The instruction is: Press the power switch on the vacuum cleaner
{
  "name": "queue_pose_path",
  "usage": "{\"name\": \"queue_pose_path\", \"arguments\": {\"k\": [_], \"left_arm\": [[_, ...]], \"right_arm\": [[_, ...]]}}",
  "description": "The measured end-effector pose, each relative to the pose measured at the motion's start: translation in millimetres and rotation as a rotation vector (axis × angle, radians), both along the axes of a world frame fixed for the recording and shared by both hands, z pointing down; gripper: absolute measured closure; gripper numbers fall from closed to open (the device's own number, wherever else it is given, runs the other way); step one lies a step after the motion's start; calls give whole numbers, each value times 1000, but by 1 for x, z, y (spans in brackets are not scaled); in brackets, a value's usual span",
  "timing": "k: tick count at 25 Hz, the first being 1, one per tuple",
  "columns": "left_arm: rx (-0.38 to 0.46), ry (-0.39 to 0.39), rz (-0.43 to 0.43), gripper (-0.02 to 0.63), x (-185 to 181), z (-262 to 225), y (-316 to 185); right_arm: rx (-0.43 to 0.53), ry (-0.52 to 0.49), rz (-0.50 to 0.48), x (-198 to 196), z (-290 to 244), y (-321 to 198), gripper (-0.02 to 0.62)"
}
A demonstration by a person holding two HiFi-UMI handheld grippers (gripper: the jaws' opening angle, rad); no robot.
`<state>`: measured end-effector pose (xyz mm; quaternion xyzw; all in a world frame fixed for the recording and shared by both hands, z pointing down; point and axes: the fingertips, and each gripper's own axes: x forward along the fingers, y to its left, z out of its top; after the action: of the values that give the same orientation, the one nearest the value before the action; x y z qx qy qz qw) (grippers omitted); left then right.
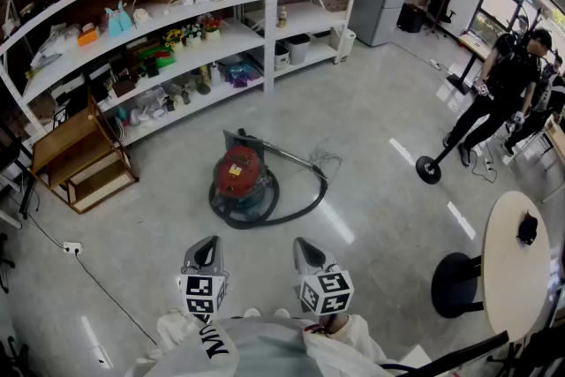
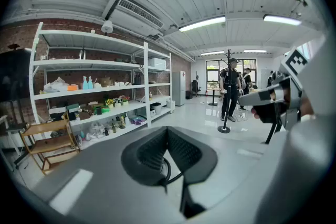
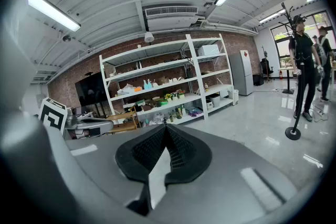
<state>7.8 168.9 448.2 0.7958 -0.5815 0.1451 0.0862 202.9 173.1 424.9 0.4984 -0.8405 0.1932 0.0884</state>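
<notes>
The grey polished concrete floor (image 1: 371, 154) takes up most of the head view. Along the brick wall stands a tall white metal shelving unit (image 1: 265, 13), its top cut off by the frame, loaded with small items too tiny to identify. At the right, a round white surface (image 1: 512, 278) on a black pedestal is clipped by the picture's edge, and a dark object on it cannot be identified. A person in black clothes (image 1: 499, 93) stands near the windows, partly cut off.

The red canister vacuum cleaner (image 1: 240, 177) sits on the open floor in front of the shelving, well apart from both tongs, with its black hose curling around it. Its power switch cannot be made out.

The left tongs (image 1: 207, 247) and right tongs (image 1: 305, 247) are held side by side near the body. In each gripper view, the left tongs (image 2: 167, 131) and right tongs (image 3: 165, 127) have tips pressed together with nothing between them. Each grey housing hides the floor just ahead.
</notes>
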Motion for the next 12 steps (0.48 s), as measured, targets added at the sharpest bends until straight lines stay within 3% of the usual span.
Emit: {"name": "queue_pose_path", "arguments": {"k": [12], "left_arm": [[8, 11, -3, 606, -8, -3, 7]], "right_arm": [[2, 1, -5, -8, 0, 7, 595]]}}
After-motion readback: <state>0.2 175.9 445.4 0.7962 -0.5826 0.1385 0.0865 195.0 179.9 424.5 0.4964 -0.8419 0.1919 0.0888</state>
